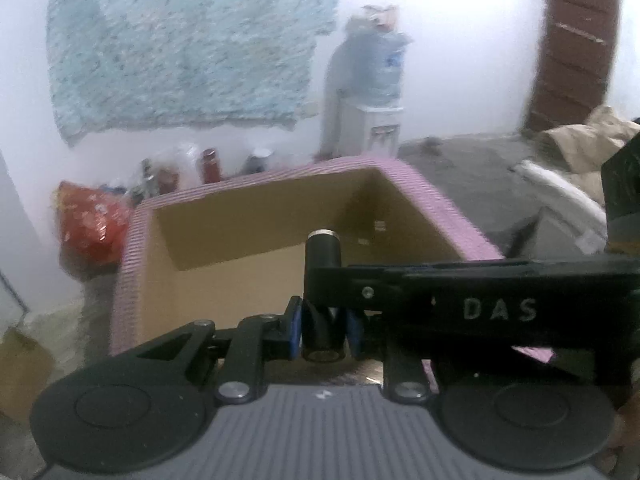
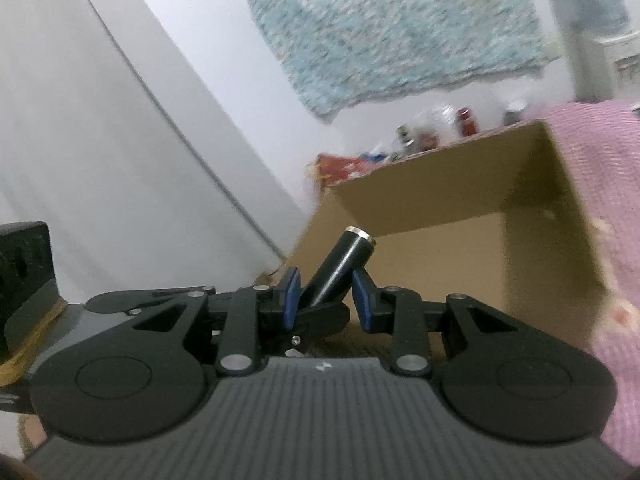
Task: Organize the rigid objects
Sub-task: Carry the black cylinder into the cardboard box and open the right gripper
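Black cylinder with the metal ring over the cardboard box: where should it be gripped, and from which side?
Grip the black cylinder on its plain lower barrel, below the metal ring, with pads on opposite curved sides, square to its long axis. It stands nearly upright in the left wrist view, so come in level from the near side, as the left tool does. The straight, even barrel probably seats flat pads best.

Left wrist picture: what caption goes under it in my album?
Left gripper pinches a black tube before an open cardboard box.
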A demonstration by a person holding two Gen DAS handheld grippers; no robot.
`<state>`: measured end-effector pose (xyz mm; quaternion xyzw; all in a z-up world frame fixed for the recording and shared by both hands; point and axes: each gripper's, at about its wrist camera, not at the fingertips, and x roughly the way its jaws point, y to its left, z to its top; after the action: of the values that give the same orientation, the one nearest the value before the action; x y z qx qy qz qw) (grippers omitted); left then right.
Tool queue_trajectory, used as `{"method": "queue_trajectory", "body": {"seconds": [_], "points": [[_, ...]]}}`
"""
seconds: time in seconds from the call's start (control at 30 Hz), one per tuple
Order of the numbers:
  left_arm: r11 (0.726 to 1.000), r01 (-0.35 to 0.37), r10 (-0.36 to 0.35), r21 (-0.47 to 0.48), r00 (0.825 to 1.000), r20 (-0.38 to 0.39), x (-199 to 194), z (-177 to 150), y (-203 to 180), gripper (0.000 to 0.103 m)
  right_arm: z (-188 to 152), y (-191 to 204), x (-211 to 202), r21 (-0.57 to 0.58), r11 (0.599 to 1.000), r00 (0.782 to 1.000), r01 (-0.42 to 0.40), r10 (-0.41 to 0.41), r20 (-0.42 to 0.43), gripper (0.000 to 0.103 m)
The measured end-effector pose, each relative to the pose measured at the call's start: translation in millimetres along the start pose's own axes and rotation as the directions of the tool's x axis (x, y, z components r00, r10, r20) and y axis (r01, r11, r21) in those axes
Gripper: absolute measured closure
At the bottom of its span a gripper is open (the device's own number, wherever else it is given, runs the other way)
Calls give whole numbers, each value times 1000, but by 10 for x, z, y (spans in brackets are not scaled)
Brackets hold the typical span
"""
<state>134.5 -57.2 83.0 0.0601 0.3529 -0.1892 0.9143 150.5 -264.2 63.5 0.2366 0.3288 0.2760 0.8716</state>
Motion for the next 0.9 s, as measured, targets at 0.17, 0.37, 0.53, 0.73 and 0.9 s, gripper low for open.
{"method": "queue_trajectory", "body": {"seconds": [0.17, 0.37, 0.53, 0.73, 0.9], "points": [[995, -86, 77, -50, 983, -166, 556, 321, 560, 80, 448, -111, 810, 106, 994, 979, -25, 46, -199, 75], [982, -135, 87, -130, 941, -326, 1141, 353, 1046, 80, 590, -363, 1617, 250, 967, 932, 51, 44, -360, 75], [975, -210, 176, -66, 922, -344, 1290, 301, 1101, 79, 515, -569, 1931, 380, 922, 911, 75, 91, -402, 74], [972, -231, 203, -53, 929, -310, 1239, 358, 1032, 67, 367, -707, 1853, 456, 888, 912, 64, 133, -388, 69], [974, -211, 183, -85, 949, -256, 993, 381, 1070, 61, 461, -728, 1468, 459, 888, 931, 18, 152, -331, 65]]}}
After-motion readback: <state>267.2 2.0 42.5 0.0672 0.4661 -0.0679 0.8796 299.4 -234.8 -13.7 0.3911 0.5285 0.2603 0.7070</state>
